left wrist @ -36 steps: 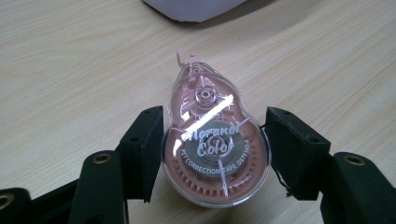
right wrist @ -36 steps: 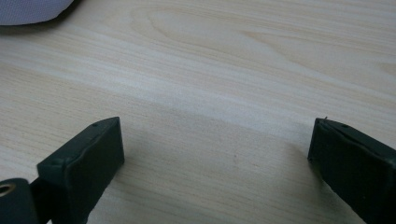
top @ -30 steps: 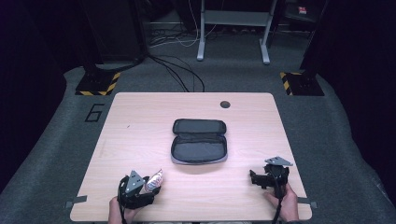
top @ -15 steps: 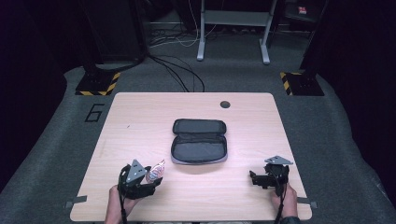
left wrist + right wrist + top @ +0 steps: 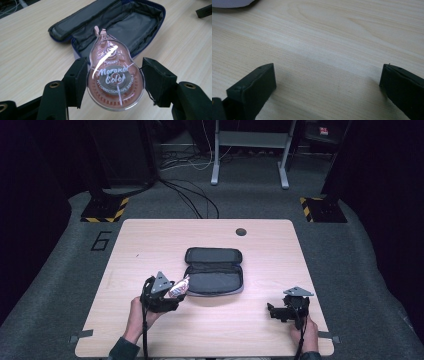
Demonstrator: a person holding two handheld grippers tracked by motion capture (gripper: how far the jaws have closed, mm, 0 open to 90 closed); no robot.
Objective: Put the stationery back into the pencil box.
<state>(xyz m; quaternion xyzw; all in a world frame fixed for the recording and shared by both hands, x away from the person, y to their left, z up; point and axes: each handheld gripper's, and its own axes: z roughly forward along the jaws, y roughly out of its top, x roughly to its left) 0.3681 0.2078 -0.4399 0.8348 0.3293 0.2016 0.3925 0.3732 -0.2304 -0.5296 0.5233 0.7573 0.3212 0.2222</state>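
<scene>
Between the jaws, correction tape point(image 5: 115, 77) hides pencil case point(image 5: 140, 22) edge.

Your wood table point(image 5: 150, 245) sits on grey carpet point(image 5: 360, 270), striped feet point(image 5: 105, 212) at 10 and 2 o'clock, cables point(image 5: 192, 195) and a metal frame point(image 5: 250, 150) at 12, dark surroundings.

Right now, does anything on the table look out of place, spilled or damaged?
Nothing stands out. The pencil case lies open and flat on the table, empty inside. The left gripper holds the pink correction tape intact. The right gripper is open over bare wood.
</scene>
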